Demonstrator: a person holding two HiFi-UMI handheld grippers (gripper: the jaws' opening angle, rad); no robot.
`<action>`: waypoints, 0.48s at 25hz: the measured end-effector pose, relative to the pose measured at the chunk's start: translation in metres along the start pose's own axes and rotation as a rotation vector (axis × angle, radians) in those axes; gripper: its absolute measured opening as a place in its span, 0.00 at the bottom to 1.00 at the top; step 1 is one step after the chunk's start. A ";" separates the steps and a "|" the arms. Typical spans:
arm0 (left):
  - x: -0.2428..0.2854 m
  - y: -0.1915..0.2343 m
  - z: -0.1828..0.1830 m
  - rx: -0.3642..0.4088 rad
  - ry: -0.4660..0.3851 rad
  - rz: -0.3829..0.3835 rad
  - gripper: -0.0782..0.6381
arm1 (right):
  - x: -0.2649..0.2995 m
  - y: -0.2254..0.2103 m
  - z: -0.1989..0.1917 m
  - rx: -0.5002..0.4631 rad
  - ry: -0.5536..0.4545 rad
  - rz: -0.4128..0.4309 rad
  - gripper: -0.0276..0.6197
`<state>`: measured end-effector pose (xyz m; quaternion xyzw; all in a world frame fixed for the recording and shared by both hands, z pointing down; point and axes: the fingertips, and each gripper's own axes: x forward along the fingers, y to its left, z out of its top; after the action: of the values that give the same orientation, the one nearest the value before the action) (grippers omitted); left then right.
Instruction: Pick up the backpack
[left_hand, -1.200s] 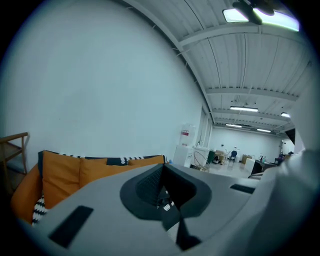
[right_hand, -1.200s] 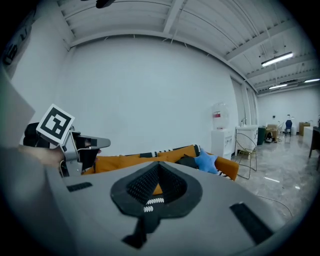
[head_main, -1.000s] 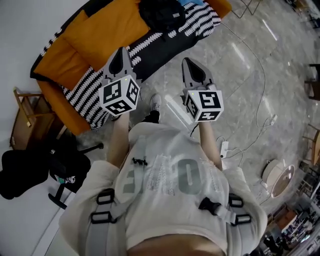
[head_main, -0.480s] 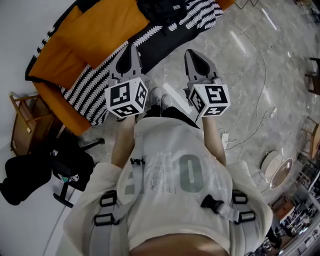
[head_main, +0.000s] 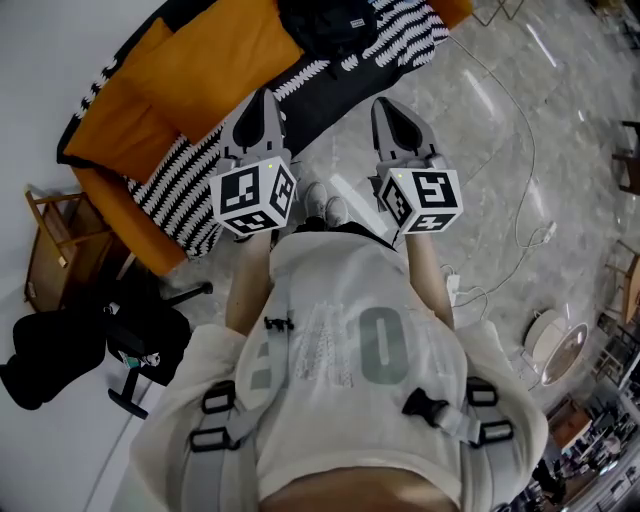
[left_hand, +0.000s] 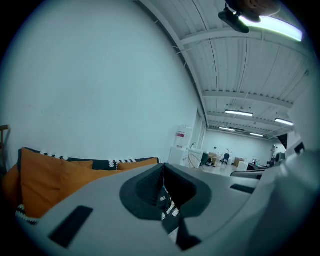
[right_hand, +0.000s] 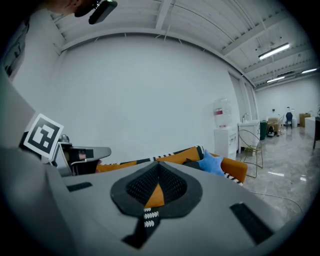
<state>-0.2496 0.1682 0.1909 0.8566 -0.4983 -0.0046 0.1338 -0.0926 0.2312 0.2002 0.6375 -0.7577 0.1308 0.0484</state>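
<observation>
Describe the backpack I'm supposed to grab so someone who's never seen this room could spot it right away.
Find the orange sofa against the white wall, draped with a black-and-white patterned blanket. The backpack lies on that blanket at the sofa's far end, beyond the big orange cushion. It is the only plain black thing on the sofa and has a small white label.
</observation>
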 end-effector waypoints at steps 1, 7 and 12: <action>0.001 0.000 0.000 -0.008 -0.002 -0.012 0.14 | 0.001 0.000 0.001 0.002 -0.003 0.006 0.05; 0.012 0.007 0.005 -0.081 -0.026 -0.079 0.20 | 0.012 0.000 0.010 -0.006 -0.012 0.038 0.26; 0.016 0.011 0.011 -0.120 -0.058 -0.103 0.40 | 0.027 -0.018 0.015 0.083 -0.012 0.057 0.47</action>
<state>-0.2524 0.1468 0.1851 0.8711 -0.4560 -0.0664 0.1700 -0.0786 0.1991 0.1947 0.6181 -0.7696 0.1597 0.0138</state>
